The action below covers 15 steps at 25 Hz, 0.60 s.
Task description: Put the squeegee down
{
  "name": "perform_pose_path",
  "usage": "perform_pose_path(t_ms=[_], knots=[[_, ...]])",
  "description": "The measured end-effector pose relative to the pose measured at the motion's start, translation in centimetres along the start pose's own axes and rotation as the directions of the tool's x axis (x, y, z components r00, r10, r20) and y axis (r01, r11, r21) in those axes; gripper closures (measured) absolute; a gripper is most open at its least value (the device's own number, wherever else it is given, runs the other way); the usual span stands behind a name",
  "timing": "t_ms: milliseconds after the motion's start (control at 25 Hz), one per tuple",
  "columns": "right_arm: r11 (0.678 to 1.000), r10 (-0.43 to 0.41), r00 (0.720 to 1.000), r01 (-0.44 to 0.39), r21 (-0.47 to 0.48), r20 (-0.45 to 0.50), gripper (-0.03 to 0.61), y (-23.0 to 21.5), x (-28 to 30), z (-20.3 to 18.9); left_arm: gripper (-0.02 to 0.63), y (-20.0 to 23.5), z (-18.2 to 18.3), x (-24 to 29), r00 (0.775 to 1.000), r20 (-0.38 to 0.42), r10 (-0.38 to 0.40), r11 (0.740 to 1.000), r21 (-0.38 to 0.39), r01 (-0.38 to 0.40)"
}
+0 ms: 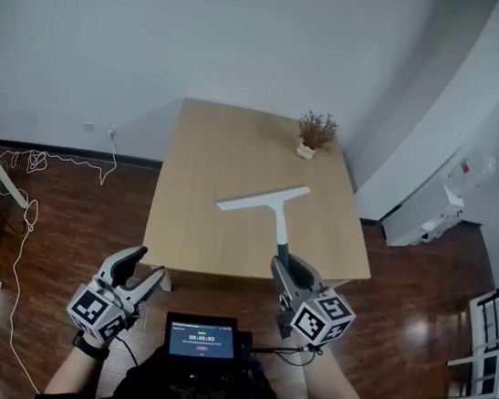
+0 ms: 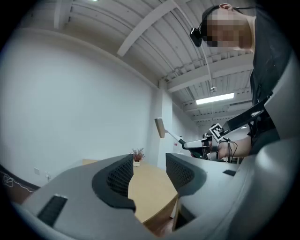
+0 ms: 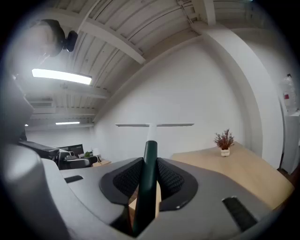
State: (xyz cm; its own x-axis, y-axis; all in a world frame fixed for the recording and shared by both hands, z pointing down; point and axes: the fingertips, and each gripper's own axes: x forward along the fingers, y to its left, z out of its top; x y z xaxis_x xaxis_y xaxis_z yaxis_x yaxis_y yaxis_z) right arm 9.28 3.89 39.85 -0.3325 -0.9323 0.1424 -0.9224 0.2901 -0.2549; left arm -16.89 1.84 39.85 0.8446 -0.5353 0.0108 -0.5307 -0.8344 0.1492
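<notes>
A white squeegee [image 1: 265, 200] with a dark green handle [image 3: 149, 173] is held up over the wooden table [image 1: 208, 170], blade pointing away from me. My right gripper [image 1: 287, 270] is shut on that handle at the table's near edge; in the right gripper view the blade [image 3: 154, 125] stands level against the wall. My left gripper [image 1: 152, 279] is open and holds nothing, low at the left, off the table's near corner. From the left gripper view I see the squeegee [image 2: 161, 127] and the right gripper's cube [image 2: 216, 131] beyond the jaws.
A small potted plant [image 1: 315, 133] stands at the table's far right. A screen device [image 1: 202, 339] sits at my waist. Cables [image 1: 32, 209] trail over the wooden floor at the left. A white cabinet [image 1: 424, 216] and chairs [image 1: 492, 339] are at the right.
</notes>
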Motion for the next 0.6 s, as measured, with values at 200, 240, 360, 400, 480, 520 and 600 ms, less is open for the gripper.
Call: perform_pose_path(t_ms=[200,240,360,400,480,520,600], knots=[[0.997,0.036,0.998,-0.039,-0.068,-0.05,0.463,-1.2,3.1,-0.3,0.388,1.2,-0.3,0.2,1.0,-0.004,0.008,1.0,0.007,-0.008],[0.995,0.043,0.997,-0.048,-0.083,-0.065,0.463,-1.5,3.9,-0.4,0.388,1.5,-0.5,0.3,1.0,-0.007,0.011,1.0,0.006,-0.011],[0.991,0.065,0.991,-0.078,-0.113,-0.115,0.463,-3.0,6.7,-0.6,0.388,2.6,-1.0,1.1,0.999,-0.025,0.025,1.0,-0.002,-0.025],[0.989,0.075,0.989,-0.091,-0.117,-0.131,0.463,-3.7,7.8,-0.8,0.388,3.0,-1.2,1.6,0.999,-0.033,0.03,1.0,-0.004,-0.03],[0.985,0.099,0.981,-0.121,-0.127,-0.167,0.463,-5.3,10.1,-1.3,0.388,3.8,-1.6,2.9,0.998,-0.049,0.041,0.999,-0.008,-0.041],[0.982,0.113,0.975,-0.139,-0.131,-0.189,0.463,-6.2,11.3,-1.7,0.388,4.2,-1.8,3.6,0.997,-0.056,0.047,0.999,-0.01,-0.048],[0.974,0.145,0.961,-0.18,-0.134,-0.238,0.463,-7.9,14.0,-2.8,0.388,5.1,-2.1,5.2,0.995,-0.07,0.067,0.998,-0.014,-0.068]])
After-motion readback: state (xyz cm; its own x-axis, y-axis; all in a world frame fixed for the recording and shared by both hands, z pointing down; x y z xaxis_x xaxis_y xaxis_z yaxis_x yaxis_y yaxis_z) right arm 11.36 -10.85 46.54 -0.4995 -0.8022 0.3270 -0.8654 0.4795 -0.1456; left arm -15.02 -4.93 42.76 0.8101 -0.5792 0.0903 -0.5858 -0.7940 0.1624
